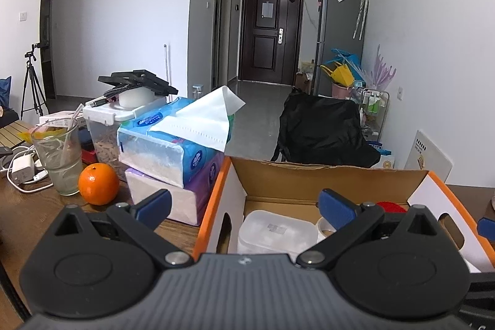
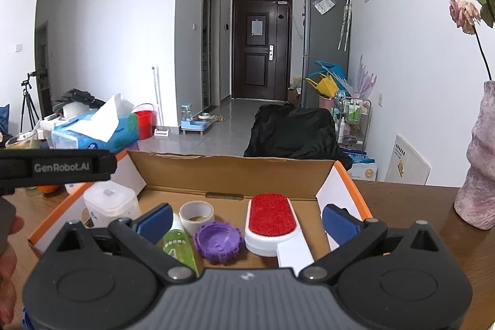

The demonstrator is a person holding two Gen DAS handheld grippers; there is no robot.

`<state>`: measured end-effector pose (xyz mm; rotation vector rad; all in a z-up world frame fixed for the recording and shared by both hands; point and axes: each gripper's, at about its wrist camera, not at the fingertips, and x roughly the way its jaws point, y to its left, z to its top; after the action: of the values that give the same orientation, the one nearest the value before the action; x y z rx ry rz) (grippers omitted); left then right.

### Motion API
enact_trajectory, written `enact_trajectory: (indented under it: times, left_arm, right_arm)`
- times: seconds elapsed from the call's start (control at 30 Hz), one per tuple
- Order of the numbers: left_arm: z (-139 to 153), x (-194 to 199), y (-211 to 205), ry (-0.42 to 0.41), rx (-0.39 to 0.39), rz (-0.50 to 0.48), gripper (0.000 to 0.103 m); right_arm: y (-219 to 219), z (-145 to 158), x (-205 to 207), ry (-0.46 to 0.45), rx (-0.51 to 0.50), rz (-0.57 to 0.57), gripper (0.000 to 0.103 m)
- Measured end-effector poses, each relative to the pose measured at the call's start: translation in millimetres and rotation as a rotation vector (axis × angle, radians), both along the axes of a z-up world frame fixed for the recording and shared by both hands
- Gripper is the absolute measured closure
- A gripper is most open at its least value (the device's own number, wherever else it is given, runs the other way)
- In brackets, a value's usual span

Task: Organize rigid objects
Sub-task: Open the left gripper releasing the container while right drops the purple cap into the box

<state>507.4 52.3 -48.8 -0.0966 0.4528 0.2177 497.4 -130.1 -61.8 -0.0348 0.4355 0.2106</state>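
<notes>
Rigid objects, among them a lint brush [image 2: 269,218], purple lid [image 2: 218,242], tape roll [image 2: 196,212] and plastic container [image 1: 277,232], lie in the cardboard box [image 2: 235,172] on the surface. Both tools, left [image 1: 244,206] and right [image 2: 247,220], gape wide and empty (apparently between placements). Next calls for picking something outside the box, perhaps the orange [image 1: 98,184] beyond.

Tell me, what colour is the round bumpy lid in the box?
Purple. The lid shows best in the right wrist view, between the green bottle and the red brush.

So the box [image 2: 235,172] has one lint brush [image 2: 269,220], one tape roll [image 2: 196,213], one purple lid [image 2: 218,242], one green bottle [image 2: 178,246], one clear container [image 2: 109,201]; outside, two tissue packs [image 1: 167,150], I think, and one orange [image 1: 98,183].
</notes>
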Motion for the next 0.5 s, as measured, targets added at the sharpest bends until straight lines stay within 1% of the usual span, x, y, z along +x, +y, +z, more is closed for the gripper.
enact_trajectory:
  times: [0.17, 0.33, 0.5]
  left_arm:
    - [3.6, -4.4, -0.9, -0.001, -0.001, -0.003, 0.0]
    - [7.2, -14.8, -4.1, 0.002, 0.018, -0.007, 0.0]
    - [11.5, -28.3, -5.2, -0.005, 0.013, -0.016, 0.0]
  right_arm:
    - [0.0, 2.4, -7.3, -0.009, -0.009, 0.003, 0.0]
    - [-2.9, 2.4, -16.2, -0.009, -0.015, -0.005, 0.0]
    - [-8.4, 1.9, -31.1, -0.018, -0.019, -0.02, 0.0]
